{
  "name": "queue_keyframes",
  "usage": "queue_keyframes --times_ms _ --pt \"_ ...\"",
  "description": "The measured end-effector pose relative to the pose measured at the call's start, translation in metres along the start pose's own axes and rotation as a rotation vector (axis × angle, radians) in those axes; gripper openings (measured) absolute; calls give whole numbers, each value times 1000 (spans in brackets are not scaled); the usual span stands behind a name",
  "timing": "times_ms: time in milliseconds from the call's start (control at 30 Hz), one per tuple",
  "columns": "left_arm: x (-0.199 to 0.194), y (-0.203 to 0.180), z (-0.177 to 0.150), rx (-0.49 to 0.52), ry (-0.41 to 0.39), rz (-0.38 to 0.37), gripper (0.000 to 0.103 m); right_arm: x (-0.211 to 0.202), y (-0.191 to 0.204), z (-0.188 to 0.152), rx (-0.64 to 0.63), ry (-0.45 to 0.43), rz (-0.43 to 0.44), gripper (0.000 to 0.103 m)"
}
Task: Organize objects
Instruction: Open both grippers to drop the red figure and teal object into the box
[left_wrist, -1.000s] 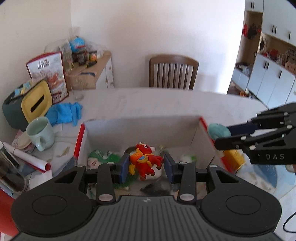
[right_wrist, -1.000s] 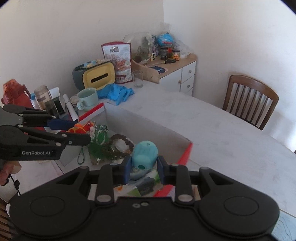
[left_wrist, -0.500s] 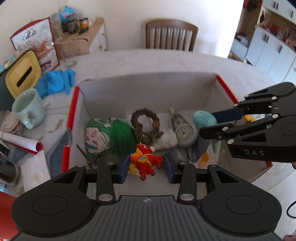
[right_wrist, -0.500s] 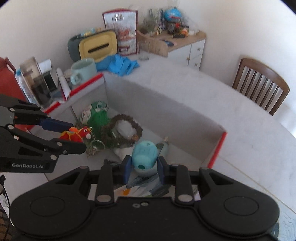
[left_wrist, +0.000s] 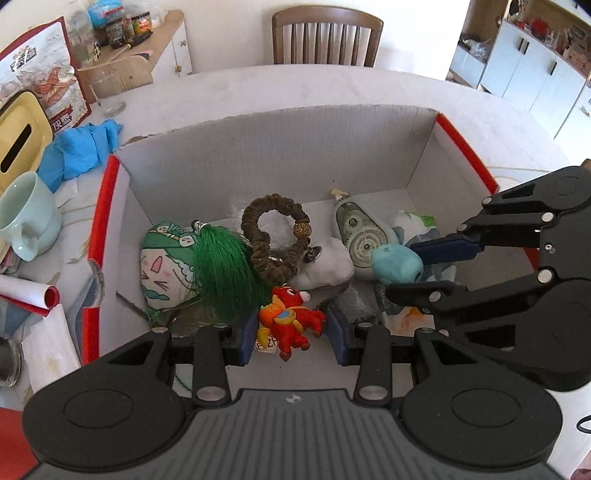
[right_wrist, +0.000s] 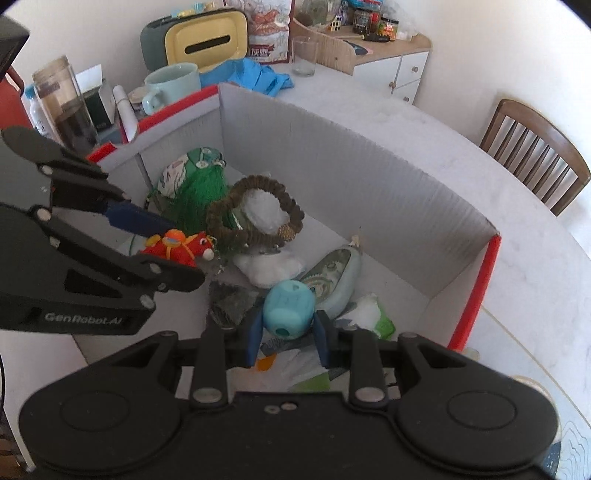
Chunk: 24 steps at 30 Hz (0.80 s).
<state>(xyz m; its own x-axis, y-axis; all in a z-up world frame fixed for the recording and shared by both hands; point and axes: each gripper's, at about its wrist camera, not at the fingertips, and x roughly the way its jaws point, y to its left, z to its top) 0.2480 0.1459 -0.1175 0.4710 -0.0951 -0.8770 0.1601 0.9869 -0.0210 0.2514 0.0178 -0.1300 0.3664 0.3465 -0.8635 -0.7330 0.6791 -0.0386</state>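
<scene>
Red dragon toy (left_wrist: 290, 319) clamped in left gripper (left_wrist: 291, 334); blue egg-shaped toy (right_wrist: 290, 308) clamped in right gripper (right_wrist: 288, 341), at 3 o'clock; both held inside cardboard box (left_wrist: 280, 147).

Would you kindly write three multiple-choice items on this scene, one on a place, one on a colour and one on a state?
1. Where does the brown braided ring lie?
A. inside the red-edged cardboard box
B. on the chair
C. in the mug

2. What colour is the tassel beside the ring?
A. yellow
B. green
C. purple

3. What is the left gripper doing?
A. hanging empty
B. gripping a mug
C. gripping a red and orange toy figure

Answers: 1 A, the ring sits between the box walls; 2 B, its threads are bright green; 3 C, both pads press the figure.
</scene>
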Motion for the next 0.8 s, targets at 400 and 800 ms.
queue_keyframes --times_ms 400,800 --pt "20 7 1 -32 61 -16 40 -3 -2 -3 3 -10 15 33" --pt "9 2 -4 -26 11 8 63 -35 -10 -9 10 -82 51 42"
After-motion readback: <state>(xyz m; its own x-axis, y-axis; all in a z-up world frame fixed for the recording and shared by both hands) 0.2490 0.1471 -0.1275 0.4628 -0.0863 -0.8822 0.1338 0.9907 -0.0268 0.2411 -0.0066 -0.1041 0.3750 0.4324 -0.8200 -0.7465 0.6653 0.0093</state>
